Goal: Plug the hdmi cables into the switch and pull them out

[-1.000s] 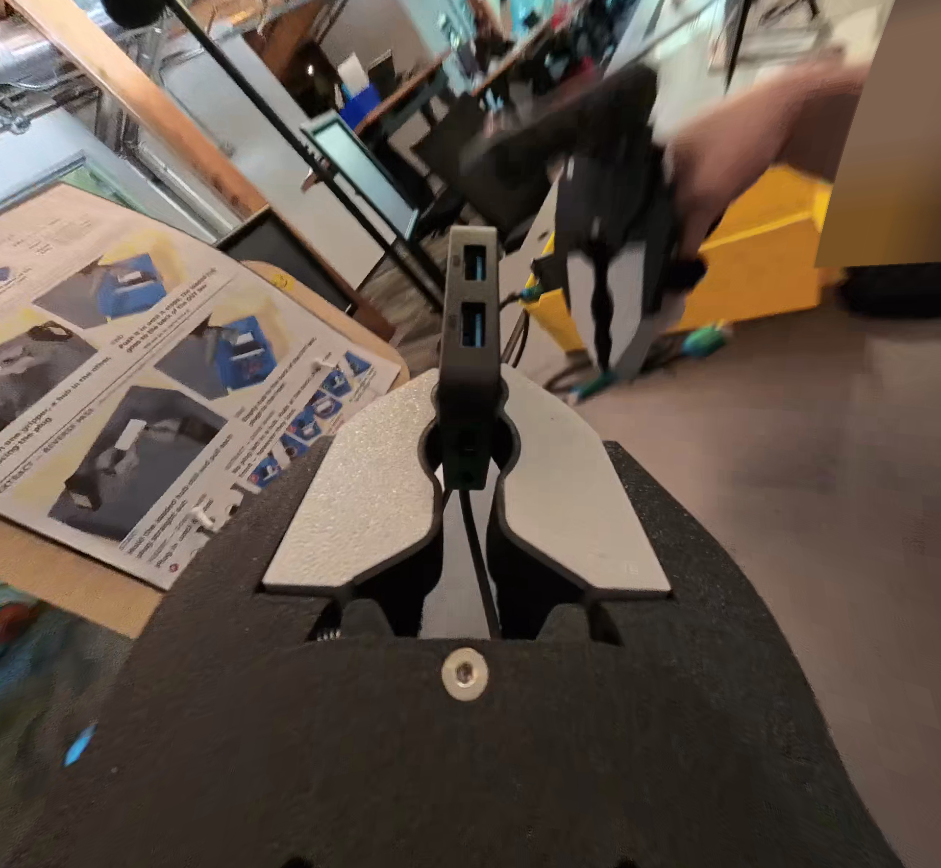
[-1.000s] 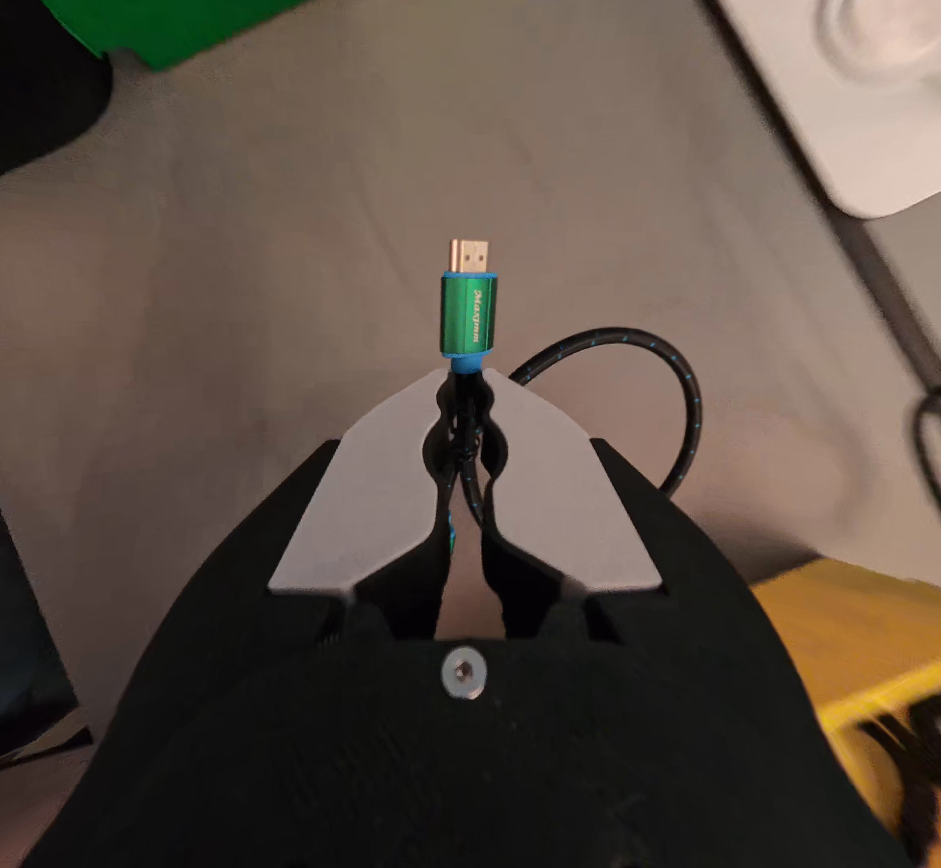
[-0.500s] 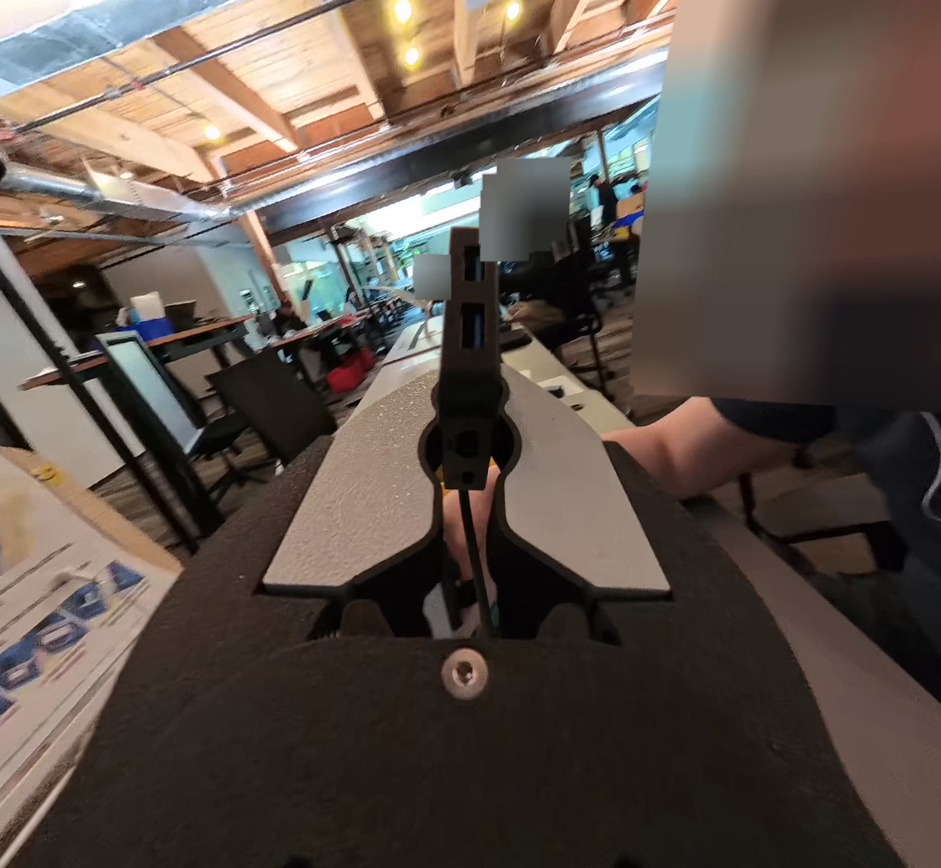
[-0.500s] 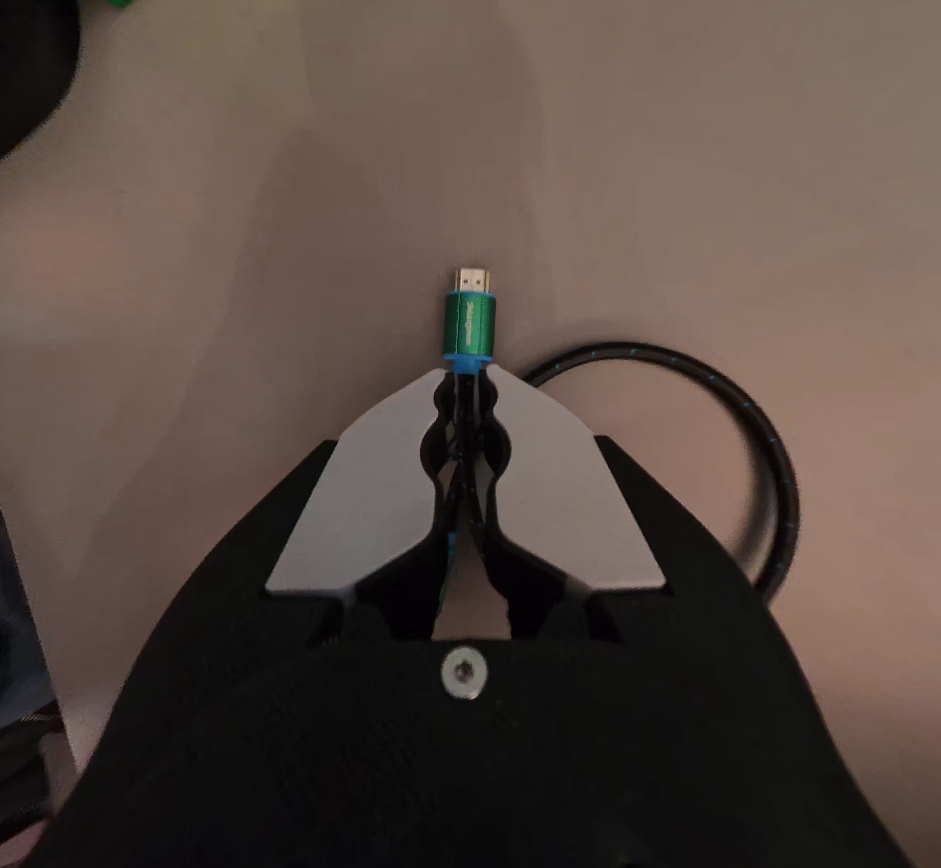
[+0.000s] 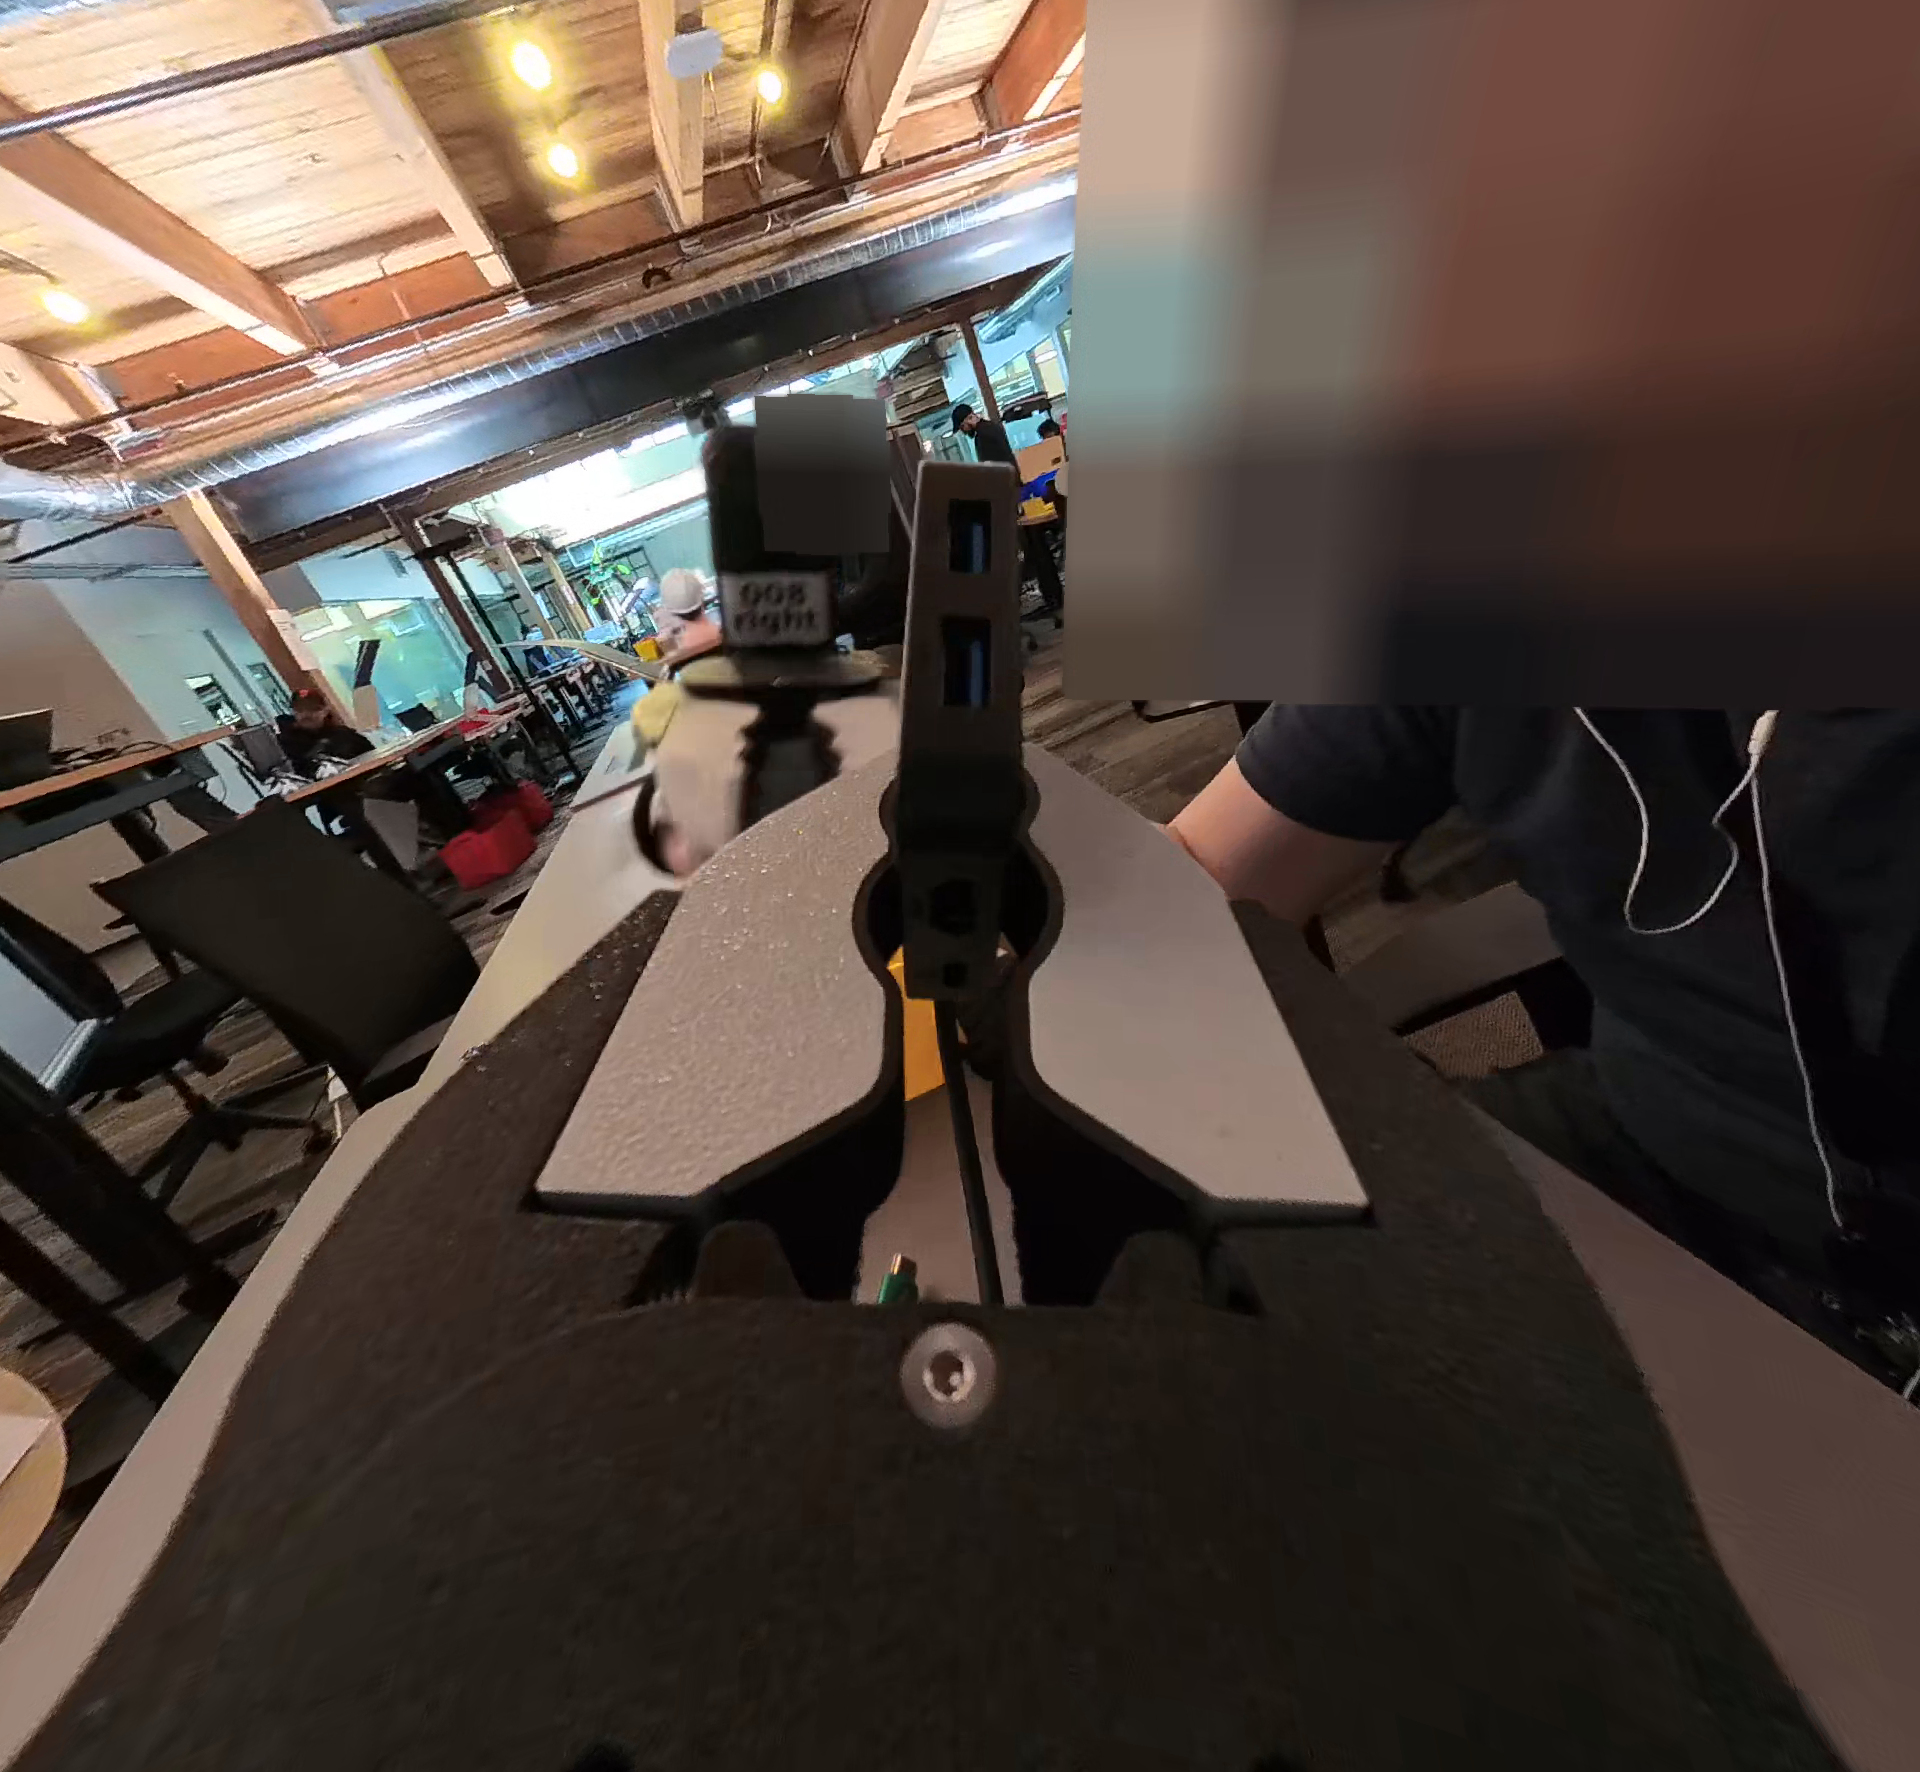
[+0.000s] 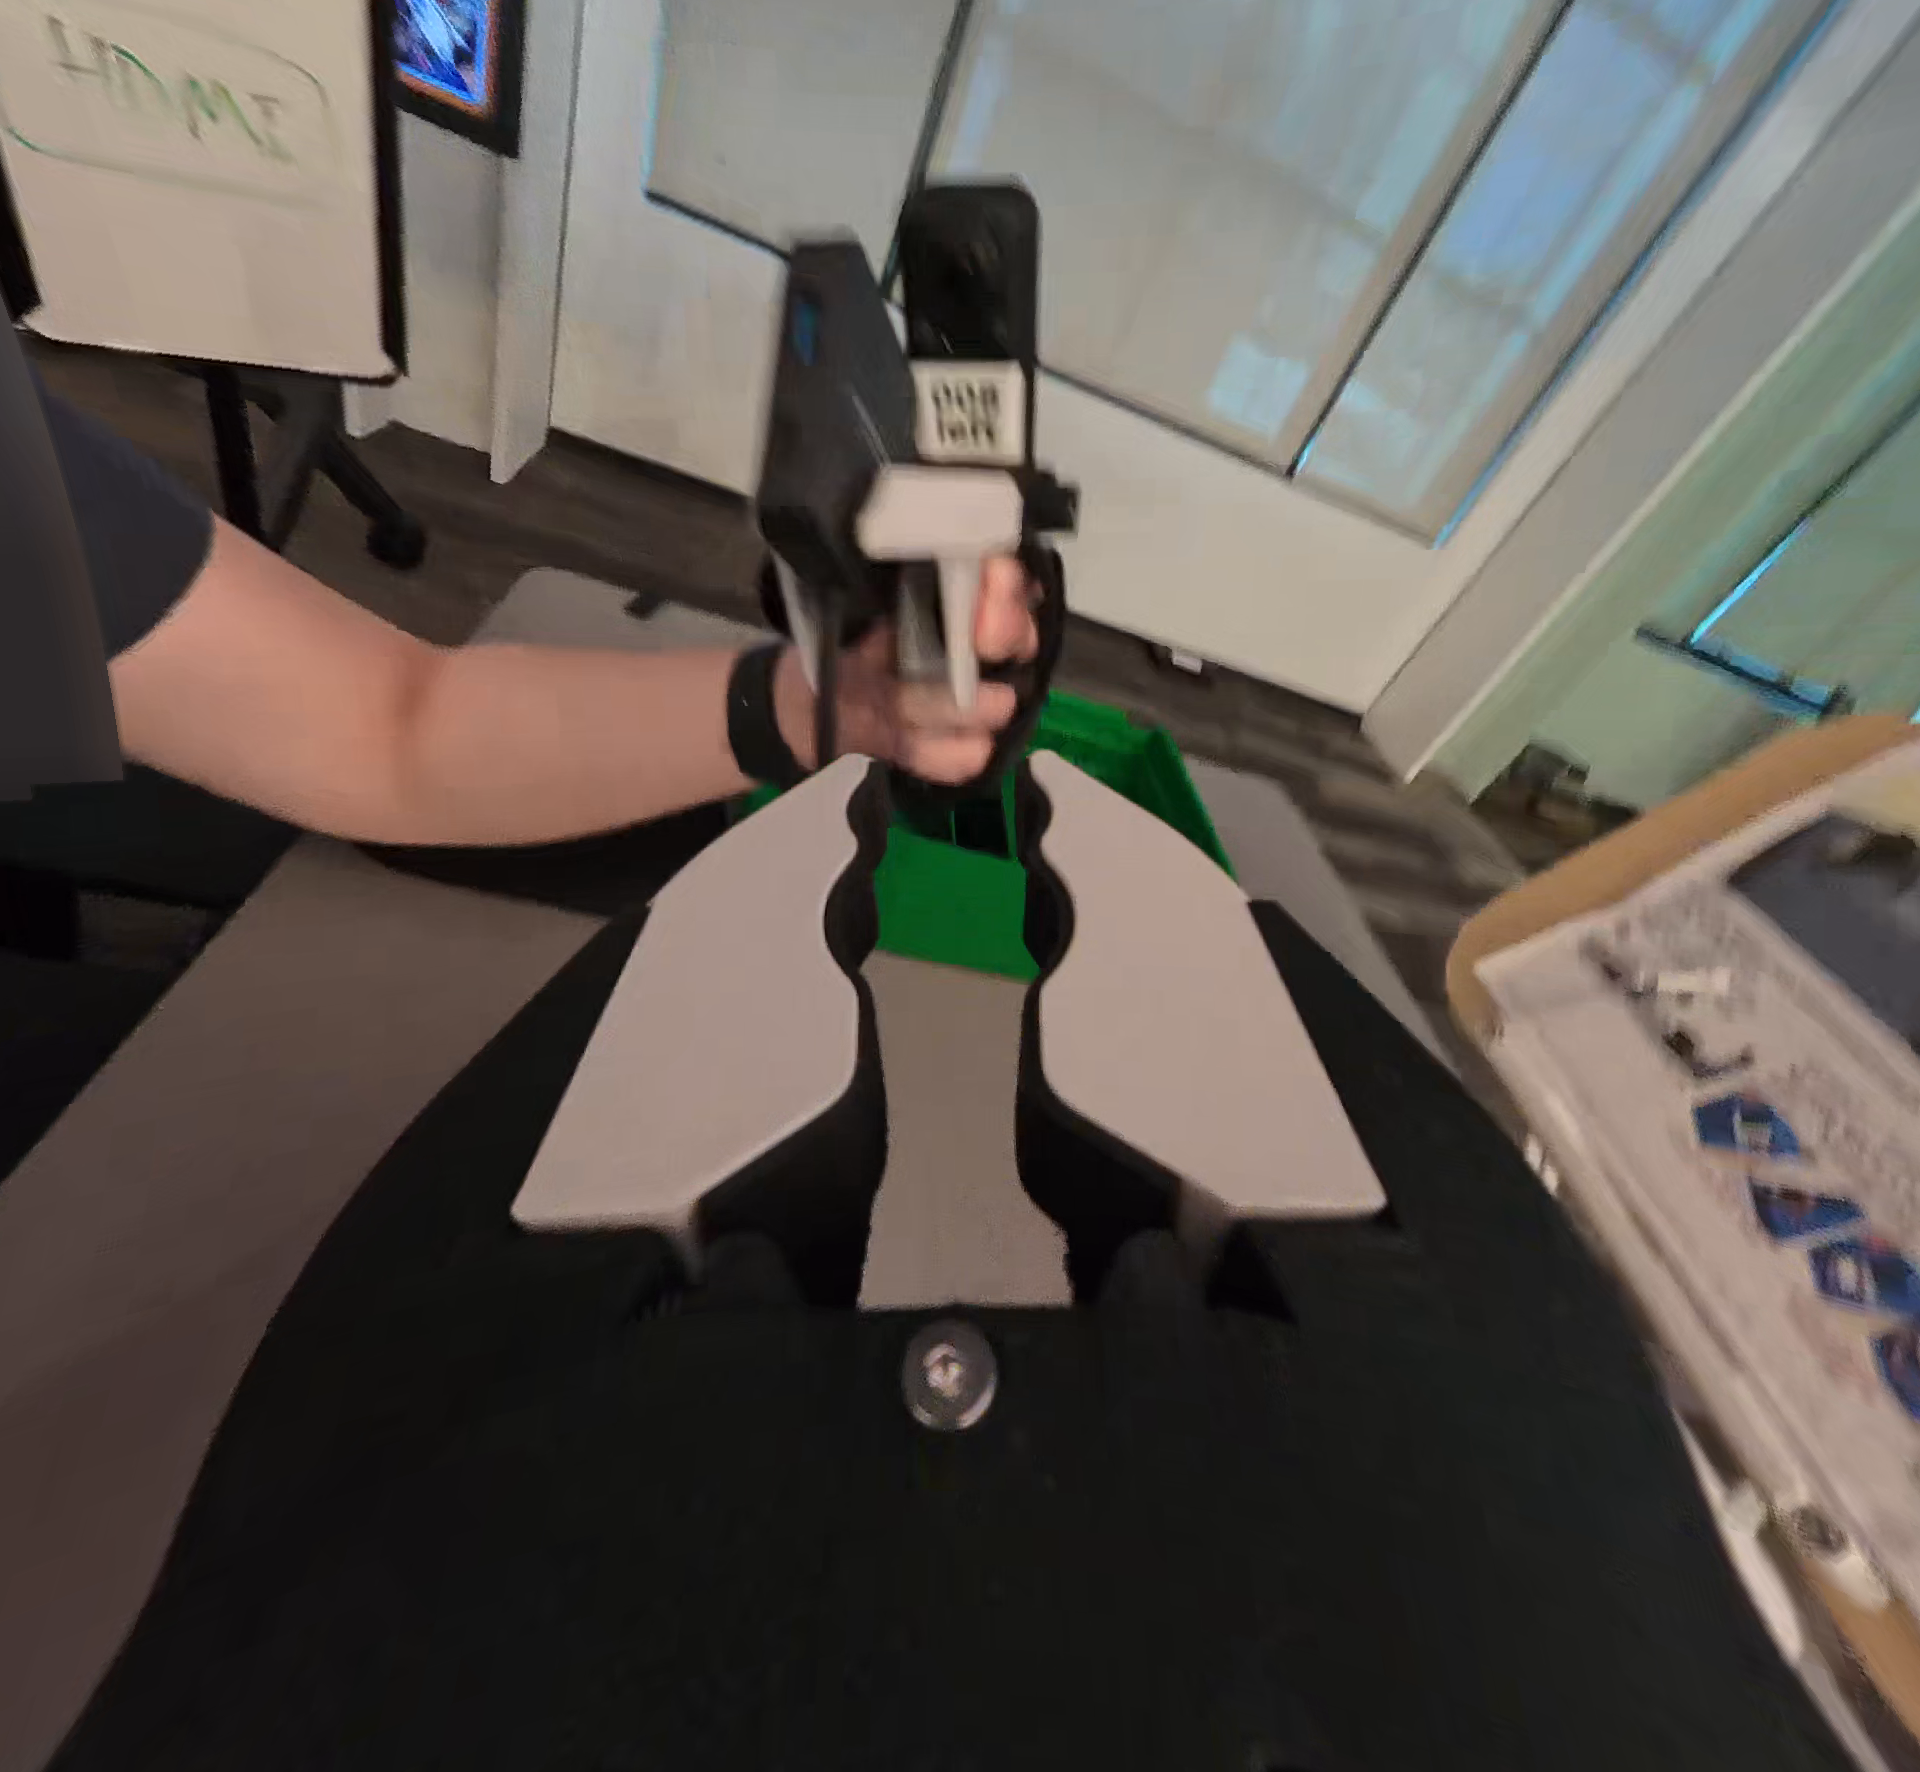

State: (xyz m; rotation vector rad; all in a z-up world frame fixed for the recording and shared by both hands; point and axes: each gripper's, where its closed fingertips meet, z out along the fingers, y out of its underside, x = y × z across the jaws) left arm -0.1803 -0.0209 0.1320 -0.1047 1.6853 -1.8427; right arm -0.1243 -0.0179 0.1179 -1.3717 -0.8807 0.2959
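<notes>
Grey surface (image 6: 312, 1047) fills the lower left of the right wrist view, with a green bin (image 6: 956, 901) standing on it at centre, seen through the gap between the near fingers. A printed instruction sheet (image 6: 1714, 1099) on a tan board lies at the right edge of that view. A person's bare forearm (image 6: 416, 735) reaches in from the left. Left hand-held gripper (image 5: 961, 849): fingers pressed onto the dark switch (image 5: 961, 683), which stands upright at the centre of the left wrist view, its two blue ports facing the camera; a thin black lead (image 5: 971, 1172) drops from its lower end between the fingers. Right hand-held gripper (image 6: 951, 777): fingers spread, nothing between them. In the left wrist view, the right hand-held gripper shows blurred just left of the switch. A small green hdmi plug (image 5: 896, 1291) with a gold tip shows low in the gap, at the base of the left fingers.
</notes>
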